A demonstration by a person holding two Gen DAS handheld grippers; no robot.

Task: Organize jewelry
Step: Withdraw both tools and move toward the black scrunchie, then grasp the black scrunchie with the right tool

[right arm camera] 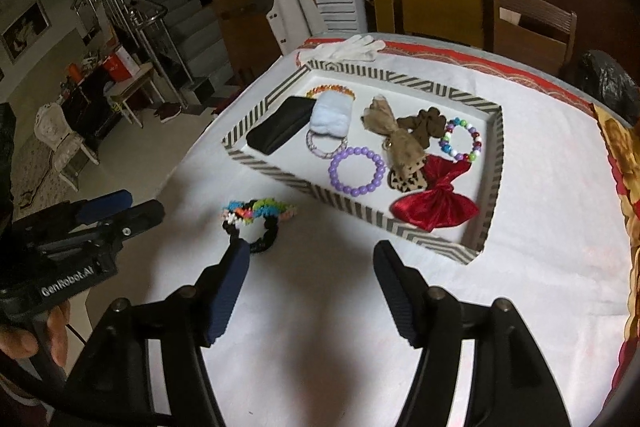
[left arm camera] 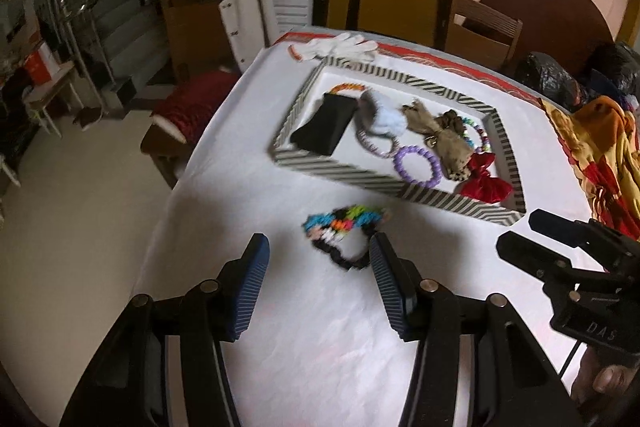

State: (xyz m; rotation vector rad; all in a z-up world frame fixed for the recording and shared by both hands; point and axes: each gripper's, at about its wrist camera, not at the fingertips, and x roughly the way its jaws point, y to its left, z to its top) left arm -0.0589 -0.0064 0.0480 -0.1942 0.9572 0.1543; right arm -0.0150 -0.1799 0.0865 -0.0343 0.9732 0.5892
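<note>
A multicoloured and black woven bracelet (left arm camera: pixel 345 233) lies on the white tablecloth in front of the striped tray (left arm camera: pixel 340 177); it also shows in the right wrist view (right arm camera: pixel 256 223). The tray (right arm camera: pixel 352 199) holds a black pouch (right arm camera: pixel 278 129), a purple bead bracelet (right arm camera: pixel 356 171), a red bow (right arm camera: pixel 436 203), a pale blue fluffy scrunchie (right arm camera: pixel 331 117), brown scrunchies and a coloured bead bracelet (right arm camera: pixel 460 141). My left gripper (left arm camera: pixel 318 247) is open and empty just short of the woven bracelet. My right gripper (right arm camera: pixel 310 251) is open and empty, to the right of that bracelet.
A white glove (left arm camera: pixel 340 45) lies behind the tray. A patterned orange cloth (left arm camera: pixel 600 151) lies at the table's right edge. Wooden chairs (right arm camera: pixel 528 23) stand behind the table. The table's left edge drops to the floor (left arm camera: pixel 80 195).
</note>
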